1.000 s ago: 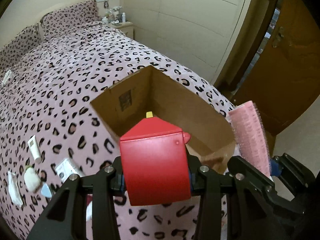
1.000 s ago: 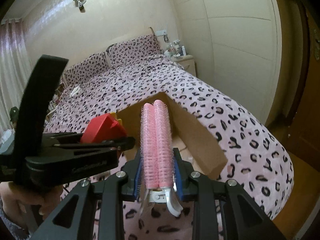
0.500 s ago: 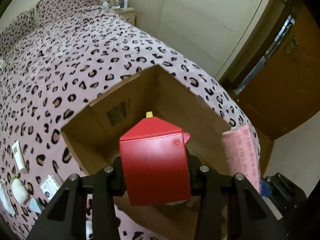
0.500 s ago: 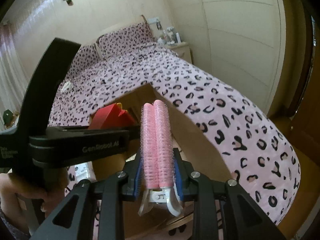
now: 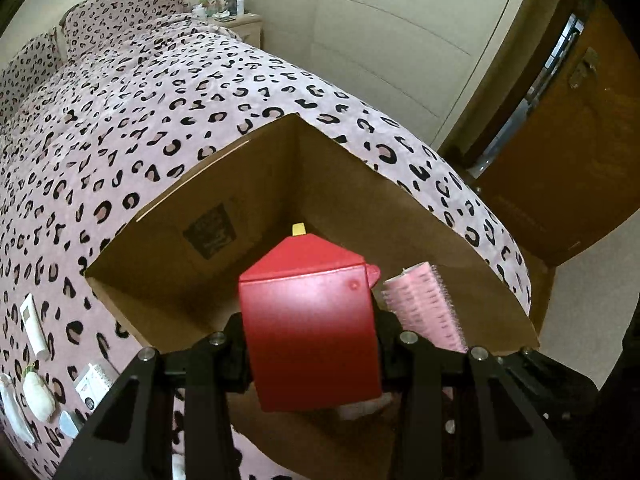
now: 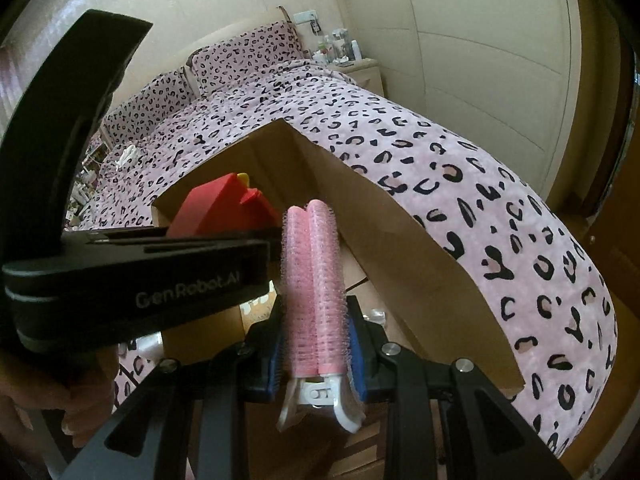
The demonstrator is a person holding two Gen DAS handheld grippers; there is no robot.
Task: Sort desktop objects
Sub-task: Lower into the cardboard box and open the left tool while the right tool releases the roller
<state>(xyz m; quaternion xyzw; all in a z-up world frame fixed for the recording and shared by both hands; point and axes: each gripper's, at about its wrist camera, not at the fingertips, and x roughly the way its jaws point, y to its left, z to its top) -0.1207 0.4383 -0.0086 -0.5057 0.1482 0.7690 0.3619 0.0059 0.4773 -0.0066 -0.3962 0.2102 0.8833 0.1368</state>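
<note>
Both carried items hung over the open cardboard box (image 5: 340, 184), which sat on the leopard-print bedspread (image 5: 160, 92) and filled the middle of both wrist views. I judged the items were held there so that a release would drop them inside rather than onto the bed.

Left gripper (image 5: 310, 344): jaws part-way closed and clamped on the red block (image 5: 312, 328), lower centre of the left view, pressing on its two sides. A small yellow tip (image 5: 298, 229) showed above the block's peaked top. The block was above the box interior, not touching its walls as far as I could tell.

Right gripper (image 6: 316, 344): jaws at their narrowest, blue pads squeezing the pink hair-roller clip (image 6: 314, 280), centre of the right view, rollers pointing up the frame, white clip end toward the camera. It also sat over the box mouth, just right of the red block.

Several small white items (image 5: 34, 332) lay unsorted on the bedspread at lower left of the left view.
</note>
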